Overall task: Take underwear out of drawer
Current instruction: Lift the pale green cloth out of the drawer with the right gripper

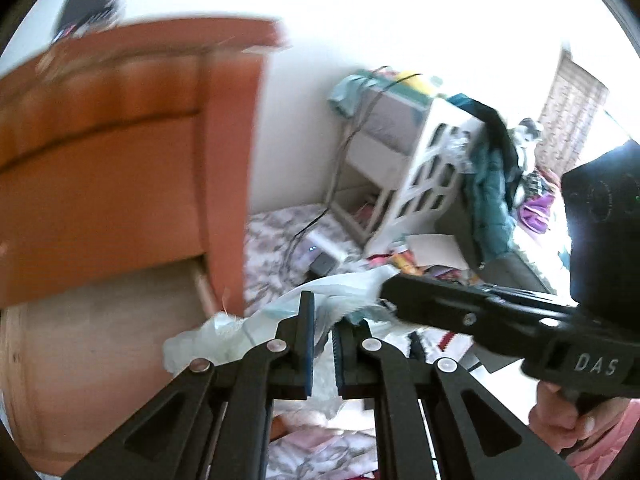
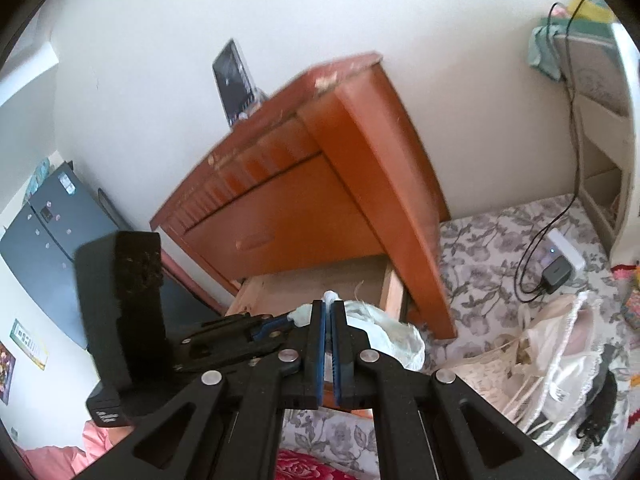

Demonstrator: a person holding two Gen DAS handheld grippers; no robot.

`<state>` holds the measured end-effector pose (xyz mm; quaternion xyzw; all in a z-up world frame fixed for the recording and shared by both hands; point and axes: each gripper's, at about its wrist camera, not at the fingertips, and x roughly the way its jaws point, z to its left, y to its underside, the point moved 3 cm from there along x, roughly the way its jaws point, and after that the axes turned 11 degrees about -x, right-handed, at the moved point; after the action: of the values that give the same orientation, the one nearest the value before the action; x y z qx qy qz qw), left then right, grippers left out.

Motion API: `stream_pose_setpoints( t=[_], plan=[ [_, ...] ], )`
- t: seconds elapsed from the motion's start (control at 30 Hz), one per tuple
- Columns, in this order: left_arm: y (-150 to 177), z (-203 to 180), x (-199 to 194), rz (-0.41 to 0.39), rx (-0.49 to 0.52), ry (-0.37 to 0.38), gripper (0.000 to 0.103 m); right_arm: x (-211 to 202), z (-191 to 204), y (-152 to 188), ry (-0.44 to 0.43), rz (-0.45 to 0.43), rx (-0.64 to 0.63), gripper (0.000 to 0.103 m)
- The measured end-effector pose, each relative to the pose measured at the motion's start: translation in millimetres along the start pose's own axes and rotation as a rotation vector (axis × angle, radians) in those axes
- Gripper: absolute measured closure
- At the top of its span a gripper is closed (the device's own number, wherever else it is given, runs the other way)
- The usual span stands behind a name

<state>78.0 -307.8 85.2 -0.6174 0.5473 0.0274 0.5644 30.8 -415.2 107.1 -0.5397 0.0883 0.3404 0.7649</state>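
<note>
Pale white and light-blue underwear [image 1: 208, 340] hangs bunched in front of the open bottom drawer [image 1: 100, 320] of an orange-brown dresser [image 1: 120, 168]. My left gripper [image 1: 325, 316] is shut on its middle folds. In the left wrist view my right gripper [image 1: 386, 292] comes in from the right and touches the same cloth. Seen from the right wrist, my right gripper [image 2: 327, 308] is shut on the underwear [image 2: 384, 332], and the left gripper [image 2: 280, 324] pinches its left end. Behind them the drawer [image 2: 320, 280] shows bare wood; the dresser [image 2: 300, 200] rises above.
Floral bedding [image 2: 480, 248] lies right of the dresser, with a charger and cable [image 2: 556, 272] on it. A pale lace-trimmed bag [image 2: 560, 352] sits at lower right. A white shelf unit [image 1: 420, 172] with clothes stands further right. A dark phone [image 2: 234, 80] leans on the dresser top.
</note>
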Motion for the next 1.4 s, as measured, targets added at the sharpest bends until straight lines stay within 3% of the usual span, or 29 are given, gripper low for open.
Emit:
stream_pose_setpoints(
  t=[0.27, 0.43, 0.63, 0.87, 0.93, 1.0, 1.07, 1.13, 1.2, 1.33, 1.4],
  plan=[
    [-4.5, -68.7, 3.6, 0.003, 0.098, 0.099, 0.095, -62.1, -24.3, -0.6, 0.072, -0.089, 0.018, 0.100],
    [0.3, -93.9, 15.5, 0.021, 0.151, 0.105, 0.095, -92.3, -45.2, 6.5, 0.123, -0.118, 0.048, 0.100],
    [23.6, -80.7, 60.8, 0.131, 0.135, 0.025, 0.095, -88.4, -72.2, 25.9, 0.169, -0.060, 0.096, 0.100],
    [49.6, -54.2, 100.5, 0.241, 0.105, -0.069, 0.095, -45.5, -106.2, 61.5, 0.204, 0.077, 0.178, 0.100],
    [55.7, -48.9, 105.6, 0.267, 0.098, -0.095, 0.091, -31.0, -114.2, 71.9, 0.210, 0.116, 0.208, 0.100],
    [60.3, -43.7, 106.4, 0.284, 0.091, -0.122, 0.071, -19.8, -118.8, 80.4, 0.228, 0.154, 0.210, 0.100],
    [63.3, -39.1, 101.7, 0.289, 0.074, -0.131, 0.060, -11.8, -121.7, 85.3, 0.247, 0.181, 0.207, 0.100],
    [63.9, -36.6, 93.9, 0.281, 0.067, -0.125, 0.059, -5.8, -124.3, 88.5, 0.261, 0.200, 0.211, 0.098],
    [63.6, -33.6, 84.5, 0.270, 0.058, -0.132, 0.049, -0.8, -126.1, 90.8, 0.274, 0.216, 0.215, 0.096],
    [62.1, -21.4, 58.2, 0.224, 0.020, -0.127, 0.041, 7.2, -125.5, 94.8, 0.295, 0.241, 0.224, 0.096],
    [60.6, -12.4, 47.0, 0.201, -0.007, -0.140, 0.032, 11.0, -123.5, 95.9, 0.298, 0.251, 0.225, 0.096]
  ],
)
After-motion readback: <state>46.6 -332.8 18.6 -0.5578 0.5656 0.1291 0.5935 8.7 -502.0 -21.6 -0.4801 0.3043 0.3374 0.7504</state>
